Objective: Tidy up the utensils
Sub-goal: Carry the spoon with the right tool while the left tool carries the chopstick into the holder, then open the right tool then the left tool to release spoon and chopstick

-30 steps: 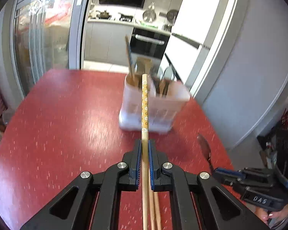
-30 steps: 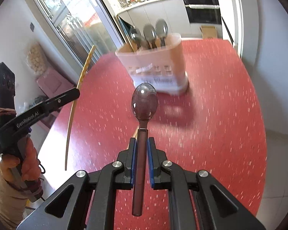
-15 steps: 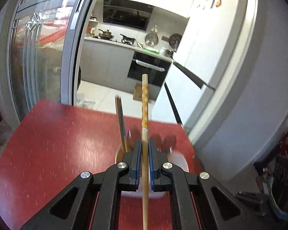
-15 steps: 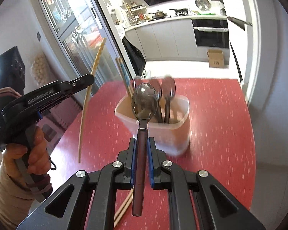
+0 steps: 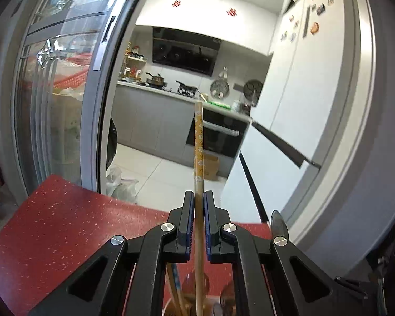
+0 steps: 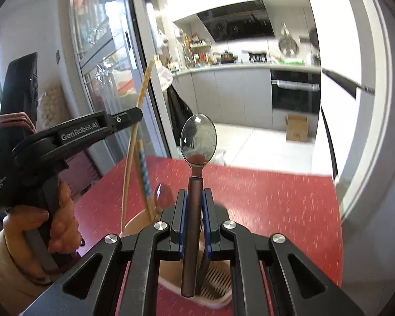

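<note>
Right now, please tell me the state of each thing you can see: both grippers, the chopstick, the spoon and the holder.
Left gripper: jaws shut on the chopstick.
Chopstick: held upright, lower end down in the utensil holder.
Right gripper: jaws shut on the spoon.
Spoon: held upright, bowl up, handle end over the holder.
Utensil holder: standing on the red table, already holding other utensils.

A pale wooden chopstick (image 5: pixel 198 142), printed with small flowers along its upper part, is standing nearly upright, its lower end reaching down into the holder (image 6: pixel 139 222). A spoon (image 6: pixel 198 139) with a shiny silver bowl and a dark brown handle is also pointing up, its handle end hanging just above the holder's slotted floor. The beige plastic holder is sitting on the red speckled counter (image 6: pixel 276 197), already holding a blue-patterned chopstick (image 6: pixel 142 168) and other spoons (image 5: pixel 227 293).
</note>
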### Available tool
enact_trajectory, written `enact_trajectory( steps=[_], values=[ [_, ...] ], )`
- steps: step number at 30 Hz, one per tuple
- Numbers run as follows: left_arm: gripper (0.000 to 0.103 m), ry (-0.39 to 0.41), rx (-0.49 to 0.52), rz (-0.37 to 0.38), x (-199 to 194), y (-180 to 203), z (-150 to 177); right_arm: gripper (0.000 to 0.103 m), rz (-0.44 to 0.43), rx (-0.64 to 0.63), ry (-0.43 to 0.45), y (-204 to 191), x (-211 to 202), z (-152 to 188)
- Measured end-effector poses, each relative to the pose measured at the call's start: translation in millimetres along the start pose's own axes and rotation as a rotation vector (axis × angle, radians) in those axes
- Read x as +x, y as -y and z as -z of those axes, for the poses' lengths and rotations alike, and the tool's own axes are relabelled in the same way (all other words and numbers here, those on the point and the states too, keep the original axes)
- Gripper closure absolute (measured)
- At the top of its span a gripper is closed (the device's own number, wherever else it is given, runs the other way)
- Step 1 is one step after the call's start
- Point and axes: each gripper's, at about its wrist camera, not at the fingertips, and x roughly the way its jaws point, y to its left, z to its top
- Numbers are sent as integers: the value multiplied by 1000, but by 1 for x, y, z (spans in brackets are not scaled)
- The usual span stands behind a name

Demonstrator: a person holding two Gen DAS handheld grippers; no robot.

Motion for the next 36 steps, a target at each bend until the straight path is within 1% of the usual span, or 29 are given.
enact_trajectory(
  steps=[3,6,11,15,18,22,27,29,32,36],
  values=[
    [67,59,-6,-23,3,-3,8,91,33,-70,45,-7,10,7],
    [67,98,17,-40,3,-2,20,91,97,-155,77,-17,21,19],
    [67,91,36,-58,2,-1,41,91,154,-226,105,-25,30,44],
    [67,74,70,-77,-7,0,58,91,155,-264,110,-34,27,57],
    [67,63,103,-88,-16,1,67,91,149,-273,97,-37,24,67],
    [67,20,115,-101,-18,-1,78,91,147,-260,74,-36,25,69],
    [67,0,122,-119,-29,-3,84,89,138,-260,31,-37,24,67],
    [67,-6,129,-123,-35,-2,84,81,132,-237,17,-35,22,67],
    [67,-24,129,-130,-43,-3,83,74,127,-189,12,-30,15,65],
    [67,-55,117,-135,-54,-8,86,70,125,-150,10,-27,3,66]
  ],
)
